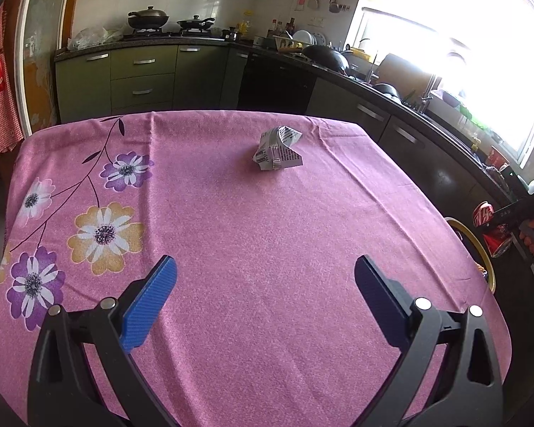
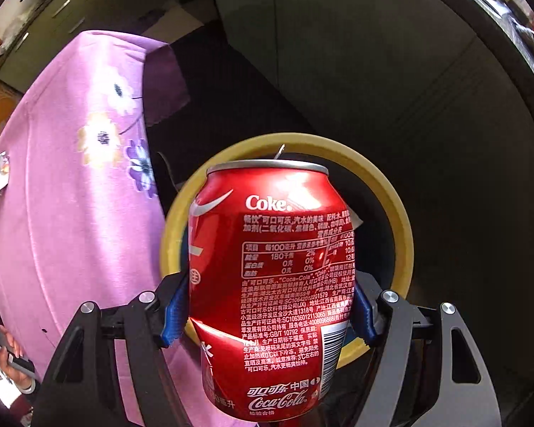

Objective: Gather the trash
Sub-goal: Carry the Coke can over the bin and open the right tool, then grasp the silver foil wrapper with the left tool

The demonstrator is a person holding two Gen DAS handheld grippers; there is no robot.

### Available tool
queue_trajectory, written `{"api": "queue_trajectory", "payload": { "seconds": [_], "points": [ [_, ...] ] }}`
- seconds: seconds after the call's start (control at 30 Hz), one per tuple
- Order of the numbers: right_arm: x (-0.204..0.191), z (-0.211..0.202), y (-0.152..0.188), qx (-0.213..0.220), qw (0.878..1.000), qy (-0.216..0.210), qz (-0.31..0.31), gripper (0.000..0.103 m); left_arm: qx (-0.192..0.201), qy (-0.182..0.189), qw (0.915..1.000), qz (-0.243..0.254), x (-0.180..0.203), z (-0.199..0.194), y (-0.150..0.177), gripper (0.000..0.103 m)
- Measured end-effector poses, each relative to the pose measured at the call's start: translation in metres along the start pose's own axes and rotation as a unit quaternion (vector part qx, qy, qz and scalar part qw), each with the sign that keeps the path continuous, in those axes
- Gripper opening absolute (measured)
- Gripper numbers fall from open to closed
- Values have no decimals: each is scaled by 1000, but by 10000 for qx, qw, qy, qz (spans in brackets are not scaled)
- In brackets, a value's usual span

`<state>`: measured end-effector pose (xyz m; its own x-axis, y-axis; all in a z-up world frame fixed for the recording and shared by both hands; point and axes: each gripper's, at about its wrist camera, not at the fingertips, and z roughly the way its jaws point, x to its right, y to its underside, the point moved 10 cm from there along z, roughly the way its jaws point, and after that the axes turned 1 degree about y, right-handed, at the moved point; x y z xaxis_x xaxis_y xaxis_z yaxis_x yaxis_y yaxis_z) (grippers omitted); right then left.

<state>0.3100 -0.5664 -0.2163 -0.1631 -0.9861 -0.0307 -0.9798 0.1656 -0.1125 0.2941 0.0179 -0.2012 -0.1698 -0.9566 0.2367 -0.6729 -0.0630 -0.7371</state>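
Note:
My right gripper (image 2: 270, 309) is shut on a dented red Coke can (image 2: 270, 277) and holds it over the open mouth of a yellow-rimmed bin (image 2: 398, 206) beside the table. The can (image 1: 489, 229) and the bin's rim (image 1: 480, 249) also show at the right edge of the left wrist view. A crumpled piece of printed paper (image 1: 277, 148) lies on the far middle of the pink flowered tablecloth (image 1: 231, 213); it shows small at the left edge of the right wrist view (image 2: 0, 174). My left gripper (image 1: 265, 284) is open and empty above the near part of the table.
Green kitchen cabinets (image 1: 142, 78) with pans on the stove stand behind the table. A dark counter with dishes and a sink (image 1: 409, 96) runs along the right under a bright window. The bin stands on the floor off the table's right edge.

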Motion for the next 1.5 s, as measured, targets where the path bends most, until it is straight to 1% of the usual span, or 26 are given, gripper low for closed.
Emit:
{"api": "queue_trajectory", "payload": {
  "seconds": [0.03, 0.07, 0.1, 0.17, 0.2, 0.27, 0.37, 0.47, 0.5, 0.6, 0.67, 0.73, 0.8, 0.87, 0.93, 0.97, 1.07, 1.13, 1.23, 1.33, 1.43, 1.47, 1.5],
  "points": [
    [7, 5, 0, -37, 10000, 59, 11, 72, 4, 5, 10000, 11, 1, 0, 0, 95],
    [16, 9, 0, -67, 9999, 145, 39, 74, -2, 15, 10000, 25, 2, 0, 1, 95],
    [21, 12, -1, -71, 9997, 208, 54, 82, -9, 30, 10000, 43, 3, 0, 1, 95],
    [32, 9, -3, 83, 9994, 325, 48, 87, -19, 36, 10000, 77, 5, 1, 1, 95],
    [38, 4, -3, 183, 9991, 372, 81, 88, -18, 38, 10000, 84, 5, 1, 1, 95],
    [43, -8, 1, 346, 9990, 215, 165, 88, -35, 61, 9999, 82, 6, 1, 2, 95],
    [35, -30, 18, 689, 9974, -99, 168, 88, -69, 86, 9999, 81, 8, 2, 3, 95],
    [10, -51, 47, 1102, 9925, -525, 112, 89, -125, 85, 9998, 138, 11, 4, 5, 95],
    [3, -56, 60, 1255, 9901, -631, 76, 91, -153, 86, 9997, 146, 12, 4, 6, 95],
    [-25, -61, 103, 1559, 9839, -861, -170, 91, -193, 111, 9995, 236, 20, 5, 9, 95],
    [-46, -58, 130, 1662, 9796, -1058, -386, 91, -194, -60, 9987, 468, 25, 7, 8, 95],
    [-60, -53, 151, 1734, 9770, -1124, -521, 91, -335, -150, 9980, 523, 27, 13, 7, 95],
    [-75, -54, 167, 1815, 9739, -1167, -700, 91, -515, -115, 9973, 510, 30, 19, 1, 95],
    [-86, -61, 177, 1999, 9679, -1280, -823, 91, -521, -217, 9962, 665, 35, 26, -14, 95],
    [-98, -67, 180, 2153, 9614, -1408, -977, 91, -512, -327, 9946, 836, 39, 39, -33, 95],
    [-115, -66, 181, 2222, 9586, -1441, -1045, 91, -556, -302, 9943, 859, 42, 47, -41, 95],
    [-138, -75, 187, 2372, 9504, -1584, -1241, 92, -747, -241, 9939, 774, 46, 75, -67, 95],
    [-143, -76, 187, 2404, 9471, -1706, -1270, 92, -908, -247, 9932, 684, 45, 95, -82, 95],
    [-147, -74, 189, 2362, 9442, -1918, -1263, 92, -1099, -433, 9913, 582, 40, 121, -101, 95],
    [-147, -72, 190, 2344, 9427, -2032, -1230, 92, -1279, -631, 9880, 598, 34, 142, -111, 95],
    [-144, -71, 190, 2350, 9420, -2080, -1189, 92, -1500, -766, 9834, 669, 29, 157, -109, 95],
    [-142, -71, 188, 2362, 9418, -2090, -1161, 92, -1545, -813, 9822, 694, 28, 159, -108, 93],
    [-140, -71, 187, 2369, 9416, -2110, -1127, 93, -1574, -843, 9812, 728, 28, 162, -107, 87]
  ]
}}
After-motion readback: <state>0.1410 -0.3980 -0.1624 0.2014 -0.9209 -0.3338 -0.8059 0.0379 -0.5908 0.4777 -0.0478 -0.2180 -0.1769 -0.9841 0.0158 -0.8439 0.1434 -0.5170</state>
